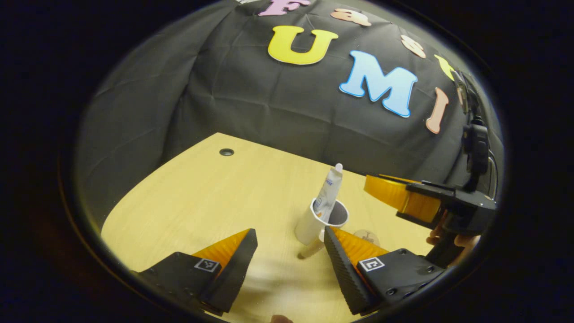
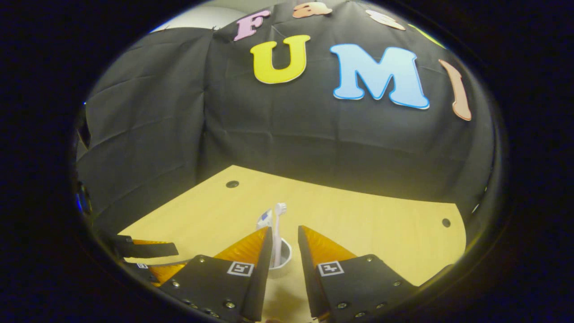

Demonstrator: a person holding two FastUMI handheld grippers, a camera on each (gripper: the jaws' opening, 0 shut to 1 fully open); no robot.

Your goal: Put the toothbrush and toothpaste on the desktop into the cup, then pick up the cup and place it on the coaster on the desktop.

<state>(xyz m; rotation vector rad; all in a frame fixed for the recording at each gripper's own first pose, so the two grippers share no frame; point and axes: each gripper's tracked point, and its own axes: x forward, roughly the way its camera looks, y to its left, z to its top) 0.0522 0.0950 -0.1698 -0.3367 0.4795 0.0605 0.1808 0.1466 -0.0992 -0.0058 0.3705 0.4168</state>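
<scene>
Your left gripper (image 1: 287, 258) hangs released near the cup (image 1: 320, 220) on the worktop (image 1: 202, 202), toothpaste (image 1: 329, 190) inside. Your right gripper (image 2: 284, 251) is nearly closed around the toothbrush (image 2: 278, 233) standing in that cup; contact unclear.

Each tool has wedge-shaped fingers with ribbed inner faces. On the left tool (image 1: 289, 255), each finger sits on a black block carrying a small square black-and-white marker. The right tool (image 2: 284, 264) has the same square markers, and round screws dot its black blocks. In the left gripper view, a black cable rises above the right tool (image 1: 385, 190).
</scene>
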